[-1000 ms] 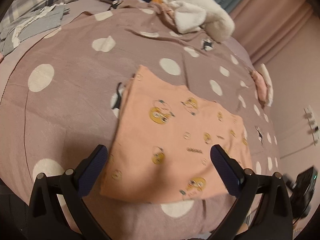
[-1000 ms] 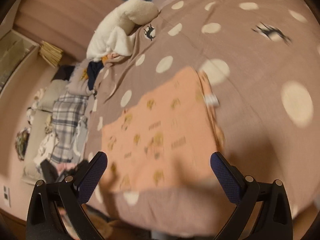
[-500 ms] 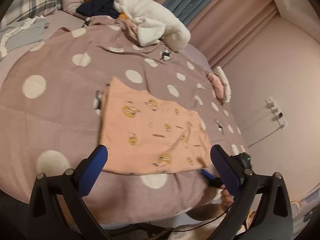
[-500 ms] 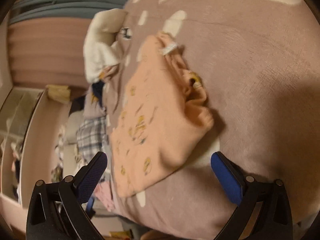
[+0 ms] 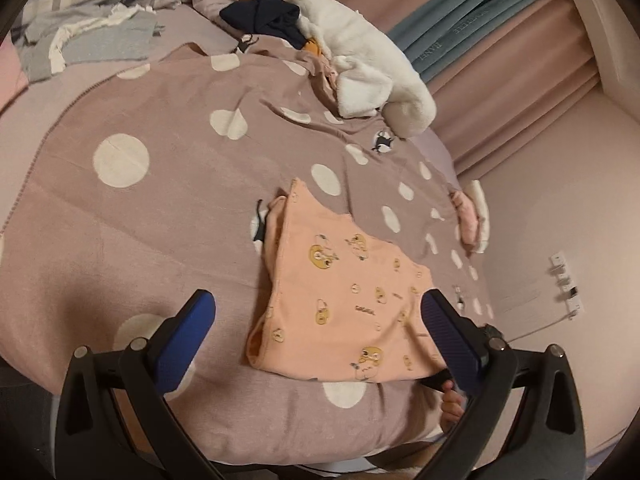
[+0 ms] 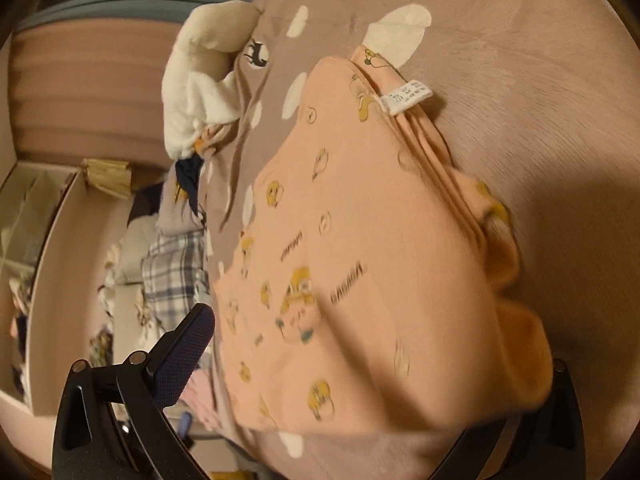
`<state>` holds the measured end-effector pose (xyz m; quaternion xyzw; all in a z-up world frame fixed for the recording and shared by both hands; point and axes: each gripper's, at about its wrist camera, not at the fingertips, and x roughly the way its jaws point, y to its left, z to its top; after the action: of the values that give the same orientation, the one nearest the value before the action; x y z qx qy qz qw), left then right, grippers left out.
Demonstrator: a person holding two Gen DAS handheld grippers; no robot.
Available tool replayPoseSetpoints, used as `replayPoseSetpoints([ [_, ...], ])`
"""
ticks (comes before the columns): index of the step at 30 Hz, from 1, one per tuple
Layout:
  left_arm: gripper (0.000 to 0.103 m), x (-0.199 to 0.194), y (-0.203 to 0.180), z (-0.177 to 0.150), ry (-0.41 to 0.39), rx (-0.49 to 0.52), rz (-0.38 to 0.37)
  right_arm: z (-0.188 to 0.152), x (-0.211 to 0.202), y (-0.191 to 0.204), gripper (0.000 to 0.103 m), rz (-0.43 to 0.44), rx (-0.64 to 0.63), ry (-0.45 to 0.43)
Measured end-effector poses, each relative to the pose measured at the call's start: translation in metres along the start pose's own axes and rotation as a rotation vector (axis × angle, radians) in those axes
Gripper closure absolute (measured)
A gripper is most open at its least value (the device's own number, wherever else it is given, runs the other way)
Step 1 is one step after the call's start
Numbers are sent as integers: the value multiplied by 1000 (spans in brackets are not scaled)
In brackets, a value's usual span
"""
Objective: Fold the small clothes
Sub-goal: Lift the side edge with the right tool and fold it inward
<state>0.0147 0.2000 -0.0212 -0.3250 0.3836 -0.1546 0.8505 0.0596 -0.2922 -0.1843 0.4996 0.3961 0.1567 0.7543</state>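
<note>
Left wrist view is showing your left gripper (image 5: 316, 332) hovering with jaws apart over the folded peach garment (image 5: 340, 296) lying on the polka-dot bedspread (image 5: 160, 216); your right gripper (image 6: 372, 364) is reaching over it, jaws apart, right finger hidden beneath the cloth

The peach garment (image 5: 344, 300) — printed with small yellow cartoon figures — lies folded flat, its white label (image 6: 406, 96) showing; one edge looks bunched, perhaps lifted.

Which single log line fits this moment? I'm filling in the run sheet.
stage: folding | item: peach cartoon-print garment flat on dotted mauve blanket | left tool: open, above | right tool: at garment corner, grip unclear
</note>
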Motion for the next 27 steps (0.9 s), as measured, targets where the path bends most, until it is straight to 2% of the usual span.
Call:
replayPoseSetpoints([
  [2,0,-1,3,2,-3,-7,-2,3,1,1,0,-3,10,13],
  [6,0,-2,0,3,-30,22,54,9,2,1,0,-4,35,-9],
  [8,0,0,-2,2,-19,37,61,12,4,3,1,-5,17,-18],
  [10,0,4,-1,1,3,36,64,11,6,8,9,-46,-17,-32],
  [11,0,6,-1,1,7,36,69,7,5,12,24,-101,-61,-41],
  [12,0,8,0,1,9,36,78,6,5,15,48,-149,-98,-51],
  [14,0,10,-2,0,10,45,104,3,5,15,81,-269,-170,-76],
  [15,0,12,-2,0,13,47,109,3,4,11,85,-279,-180,-74],
  [18,0,16,-3,0,26,51,110,6,-3,2,89,-250,-160,-68],
  [22,0,20,-8,-2,38,75,128,1,0,19,90,-343,-246,-96],
  [27,0,23,-8,-2,42,76,135,-4,0,33,90,-399,-304,-123],
])
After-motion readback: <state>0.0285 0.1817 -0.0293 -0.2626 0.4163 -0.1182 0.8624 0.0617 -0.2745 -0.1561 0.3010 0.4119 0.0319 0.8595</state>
